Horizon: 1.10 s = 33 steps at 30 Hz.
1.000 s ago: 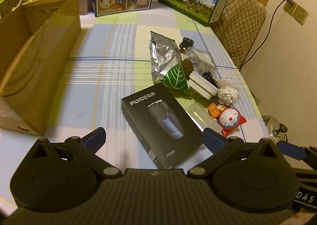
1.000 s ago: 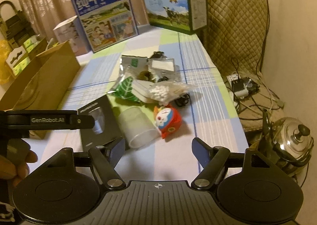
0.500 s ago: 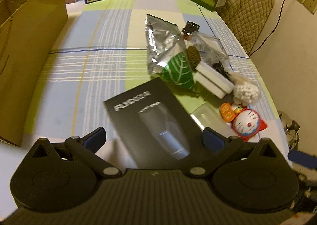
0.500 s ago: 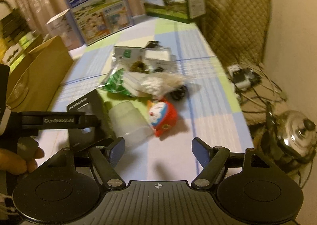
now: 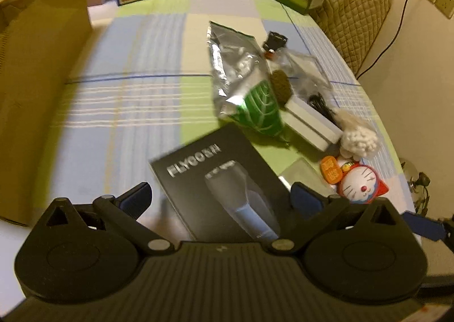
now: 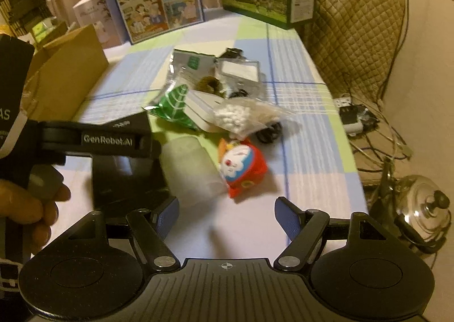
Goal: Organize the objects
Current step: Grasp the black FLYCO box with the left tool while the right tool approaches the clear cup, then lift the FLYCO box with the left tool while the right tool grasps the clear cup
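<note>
The flat black cardboard box with a shaver picture lies low in the middle of the left picture, right between the wide-open fingers of the left gripper. Its long side runs from upper left to lower right. The right gripper is wide open too, holding nothing, farther off. Only the right picture shows the frosted plastic cup whole.

Both tongs, the left tongs and the right tongs, are matte black with a ribbed centre plate, two round discs, silver pivot screws and blue-padded fingers, the left one printed "GenRobot.AI" in white on its side.
</note>
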{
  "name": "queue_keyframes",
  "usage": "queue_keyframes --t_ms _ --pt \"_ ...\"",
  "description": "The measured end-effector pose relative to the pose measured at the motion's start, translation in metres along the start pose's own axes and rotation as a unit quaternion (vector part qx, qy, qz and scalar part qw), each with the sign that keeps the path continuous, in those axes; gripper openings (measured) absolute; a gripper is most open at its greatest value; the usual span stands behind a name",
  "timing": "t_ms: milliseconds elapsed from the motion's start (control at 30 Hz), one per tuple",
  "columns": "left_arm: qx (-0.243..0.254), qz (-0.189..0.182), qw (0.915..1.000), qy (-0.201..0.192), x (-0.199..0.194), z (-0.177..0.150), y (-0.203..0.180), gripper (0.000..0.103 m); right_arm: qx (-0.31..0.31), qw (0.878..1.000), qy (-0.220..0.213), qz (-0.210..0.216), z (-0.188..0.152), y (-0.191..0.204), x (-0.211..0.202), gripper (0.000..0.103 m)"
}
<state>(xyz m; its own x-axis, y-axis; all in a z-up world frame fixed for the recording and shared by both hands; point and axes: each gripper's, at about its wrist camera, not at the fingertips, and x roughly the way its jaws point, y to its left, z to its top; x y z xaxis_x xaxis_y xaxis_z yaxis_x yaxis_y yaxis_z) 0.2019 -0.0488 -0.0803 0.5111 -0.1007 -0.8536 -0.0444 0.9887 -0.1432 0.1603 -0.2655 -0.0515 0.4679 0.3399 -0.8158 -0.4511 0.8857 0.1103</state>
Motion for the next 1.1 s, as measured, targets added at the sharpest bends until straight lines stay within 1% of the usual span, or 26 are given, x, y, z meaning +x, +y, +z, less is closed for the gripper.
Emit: queue_keyframes --t_ms 67,133,167,233,267,333,433,467,533,600,700,833,967,1000,1033,1100 --pt "-0.003 0.005 1.0000 -0.005 0.002 0.000 -0.003 0.102 0.004 1.000 0.004 0.001 0.000 -0.003 0.002 0.073" --pt "0.010 0.027 0.9996 -0.004 0.003 -0.002 -0.001 0.102 0.009 1.000 0.006 0.006 0.000 -0.004 0.003 0.073" --pt "0.007 0.028 0.9996 -0.001 0.004 -0.003 0.004 0.102 0.007 1.000 0.005 0.007 0.001 -0.003 0.004 0.073" --pt "-0.018 0.016 0.9996 0.015 0.007 -0.005 0.015 0.102 -0.002 1.000 0.001 0.015 0.004 0.003 0.005 0.073" --pt "-0.019 0.012 0.9996 0.017 0.007 -0.005 0.018 0.102 -0.009 1.000 -0.001 0.023 0.005 0.006 0.006 0.073" --pt "-0.004 0.017 0.9998 0.012 0.004 -0.007 0.019 0.101 -0.023 0.999 -0.006 0.039 0.007 0.013 0.007 0.072" --pt "0.012 0.018 0.9997 0.010 -0.004 -0.015 0.030 0.095 -0.042 0.997 -0.020 0.068 0.010 0.023 0.011 0.072" --pt "0.014 0.022 0.9996 0.009 -0.007 -0.017 0.037 0.091 -0.049 0.995 -0.023 0.078 0.011 0.026 0.014 0.070" --pt "0.015 0.033 0.9993 0.011 -0.012 -0.022 0.047 0.087 -0.062 0.993 -0.022 0.093 0.016 0.034 0.024 0.058" --pt "0.016 0.031 0.9993 0.012 -0.016 -0.024 0.055 0.086 -0.075 0.994 -0.017 0.082 0.020 0.039 0.036 0.055" --pt "0.022 0.027 0.9993 0.012 -0.019 -0.026 0.059 0.086 -0.097 0.994 -0.016 0.053 0.022 0.042 0.049 0.055" --pt "0.034 0.027 0.9991 0.000 -0.024 -0.026 0.061 0.087 -0.135 0.990 0.002 0.031 0.023 0.048 0.069 0.055" --pt "0.044 0.020 0.9988 -0.004 -0.024 -0.023 0.063 0.090 -0.153 0.988 0.017 0.026 0.021 0.053 0.085 0.055" --pt "0.046 0.016 0.9988 -0.005 -0.023 -0.023 0.064 0.092 -0.152 0.988 0.017 0.026 0.019 0.054 0.085 0.053" --pt "0.048 0.013 0.9988 -0.006 -0.023 -0.023 0.065 0.093 -0.144 0.989 0.018 0.033 0.017 0.054 0.085 0.050" --pt "0.053 0.013 0.9985 -0.004 -0.022 -0.022 0.066 0.093 -0.127 0.990 0.025 0.048 0.013 0.055 0.082 0.050"
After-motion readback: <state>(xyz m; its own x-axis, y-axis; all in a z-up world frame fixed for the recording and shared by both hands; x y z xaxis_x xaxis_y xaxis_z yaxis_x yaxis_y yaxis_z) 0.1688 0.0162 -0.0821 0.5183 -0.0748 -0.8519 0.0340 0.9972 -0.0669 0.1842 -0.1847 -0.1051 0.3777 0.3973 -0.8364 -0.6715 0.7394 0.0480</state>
